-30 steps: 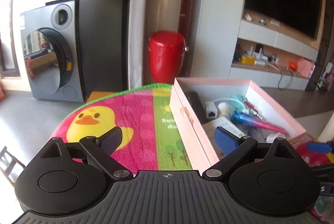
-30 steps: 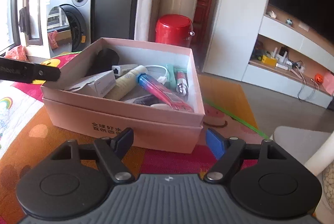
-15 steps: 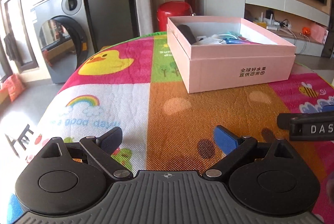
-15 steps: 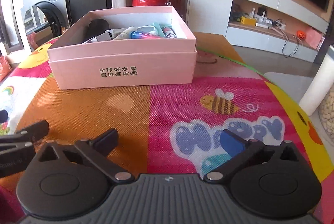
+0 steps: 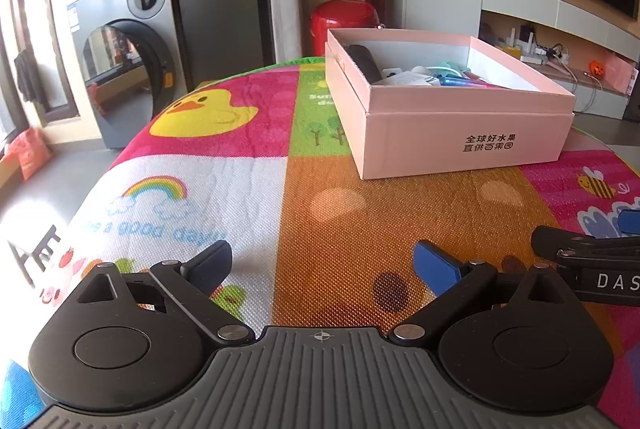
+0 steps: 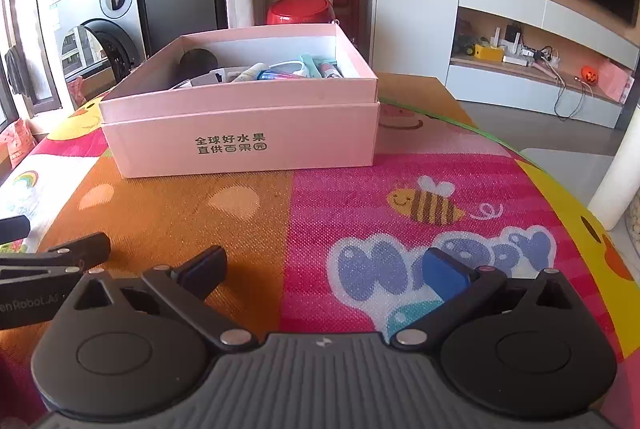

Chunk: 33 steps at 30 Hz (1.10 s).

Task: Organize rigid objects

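The pink box [image 6: 240,133] of rigid objects sits ahead of both my tools on the play-mat-covered surface [image 6: 360,197], well apart from either, its long printed side facing me. It lies straight ahead of my right tool [image 6: 324,269] and ahead-right of my left tool [image 5: 322,263], so the right looks nearer. Both tools are spread wide and empty; the right one's jaws have just been opening. The right view shows the contents better: tubes [image 6: 276,73], a dark cylinder [image 6: 198,61].
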Each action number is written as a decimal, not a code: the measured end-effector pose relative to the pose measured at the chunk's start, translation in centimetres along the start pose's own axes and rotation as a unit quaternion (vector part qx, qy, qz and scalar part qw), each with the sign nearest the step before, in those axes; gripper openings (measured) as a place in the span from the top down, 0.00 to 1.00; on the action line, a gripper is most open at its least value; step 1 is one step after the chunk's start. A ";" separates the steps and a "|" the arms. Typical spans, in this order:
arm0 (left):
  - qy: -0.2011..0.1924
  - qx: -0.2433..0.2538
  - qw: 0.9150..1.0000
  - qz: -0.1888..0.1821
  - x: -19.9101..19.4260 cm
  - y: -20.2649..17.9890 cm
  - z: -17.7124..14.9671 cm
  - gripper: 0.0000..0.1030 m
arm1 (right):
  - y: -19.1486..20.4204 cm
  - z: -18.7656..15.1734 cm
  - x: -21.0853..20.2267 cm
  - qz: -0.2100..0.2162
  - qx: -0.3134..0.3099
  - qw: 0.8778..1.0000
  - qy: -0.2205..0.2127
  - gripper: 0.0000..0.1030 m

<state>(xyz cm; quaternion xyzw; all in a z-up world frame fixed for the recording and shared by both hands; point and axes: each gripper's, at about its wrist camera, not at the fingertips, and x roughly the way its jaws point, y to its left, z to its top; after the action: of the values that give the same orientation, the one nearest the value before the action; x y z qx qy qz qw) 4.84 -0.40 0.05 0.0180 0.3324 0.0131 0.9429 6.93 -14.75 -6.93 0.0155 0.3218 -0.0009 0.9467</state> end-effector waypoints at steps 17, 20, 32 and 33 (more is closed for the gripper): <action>0.001 -0.013 1.000 -0.009 0.1 0.7 -0.1 0.02 | -0.1 -0.3 -0.1 0.002 0.005 1.000 -0.008 0.00; 0.002 -0.014 1.000 -0.009 0.1 0.7 -0.1 0.02 | -0.1 -0.4 -0.1 0.002 0.005 1.000 -0.008 0.00; 0.002 -0.014 1.000 -0.009 0.0 0.7 -0.1 0.02 | -0.1 -0.4 -0.1 0.002 0.005 1.000 -0.008 0.00; 0.002 -0.014 1.000 -0.009 0.0 0.7 -0.1 0.02 | -0.1 -0.4 -0.1 0.002 0.005 1.000 -0.008 0.00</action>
<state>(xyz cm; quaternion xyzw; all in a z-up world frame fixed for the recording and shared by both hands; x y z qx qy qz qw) 4.79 0.27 0.01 0.0018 0.3338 0.0091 0.9426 6.61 -14.86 -7.16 0.0207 0.3142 -0.0008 0.9491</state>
